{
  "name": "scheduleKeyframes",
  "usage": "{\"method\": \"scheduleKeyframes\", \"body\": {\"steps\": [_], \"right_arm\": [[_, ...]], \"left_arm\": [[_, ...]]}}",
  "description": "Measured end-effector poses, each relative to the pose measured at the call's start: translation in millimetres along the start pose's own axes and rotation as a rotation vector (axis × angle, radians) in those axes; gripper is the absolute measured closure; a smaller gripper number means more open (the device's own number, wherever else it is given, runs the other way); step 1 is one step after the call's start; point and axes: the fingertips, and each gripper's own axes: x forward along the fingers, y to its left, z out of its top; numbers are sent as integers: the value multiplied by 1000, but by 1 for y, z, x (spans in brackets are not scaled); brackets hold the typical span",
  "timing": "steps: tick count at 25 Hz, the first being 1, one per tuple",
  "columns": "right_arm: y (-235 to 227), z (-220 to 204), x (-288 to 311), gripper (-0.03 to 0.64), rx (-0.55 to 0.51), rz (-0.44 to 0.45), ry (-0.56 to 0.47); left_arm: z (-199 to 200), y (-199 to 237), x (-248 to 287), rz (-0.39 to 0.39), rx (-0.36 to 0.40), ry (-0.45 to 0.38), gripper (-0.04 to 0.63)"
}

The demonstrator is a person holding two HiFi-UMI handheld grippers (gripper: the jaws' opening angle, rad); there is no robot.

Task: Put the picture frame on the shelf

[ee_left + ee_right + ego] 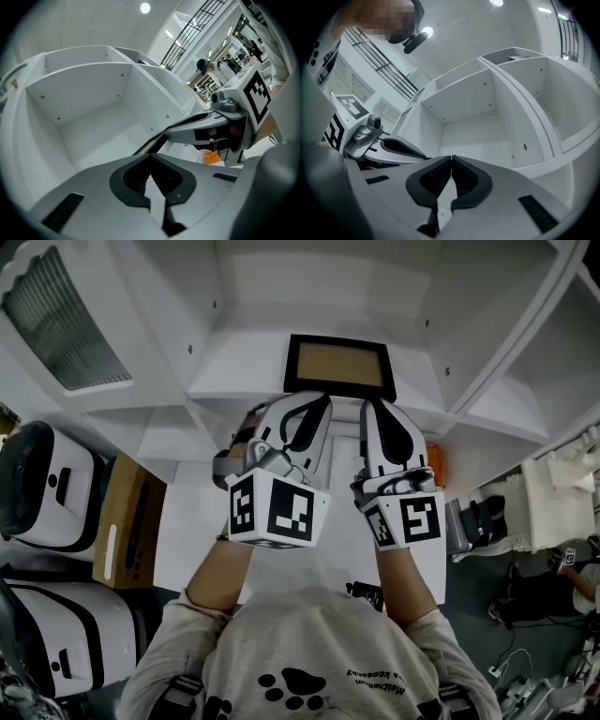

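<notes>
Straight ahead, shelf (246, 360): I am facing a white unit of open compartments, and it is filling most of the head view.
Left side, cases (37, 486): two white-and-black shells are sitting one below the other, well apart from the frame.
Cardboard box (131, 521): it is standing just beside the cases, between them and the shelf.
Picture frame (339, 367): it is resting on the shelf's middle ledge, black border around a tan panel, showing its face to the head camera.
Left gripper (317, 401): I am holding it with its tips at the frame's lower edge, its jaws pressing together with nothing between them.
Right gripper (373, 405): I am holding it just beside the left one, tips also reaching the frame's lower edge, jaws meeting on nothing.
Orange item (437, 465): it is peeking out to the right of my right gripper; I cannot tell what it is.
</notes>
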Motion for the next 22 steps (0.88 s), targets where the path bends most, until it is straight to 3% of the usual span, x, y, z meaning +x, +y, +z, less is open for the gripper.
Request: {"method": "scheduleKeyframes", "body": {"steps": [7,12,18,22], "right_arm": [[9,11,-13,581,-32,-21,19],[23,21,-34,581,-72,-34,30],[55,25,-64,581,-106,-29,42],[79,28,-85,581,-102,-17,43]], "left_arm": [[9,-2,-22,15,-130,-58,575],[18,-12,-52,13,-274,-134,575],[18,-22,-95,70,-302,-231,575],[16,-33,-123,81,-359,-255,575]]}}
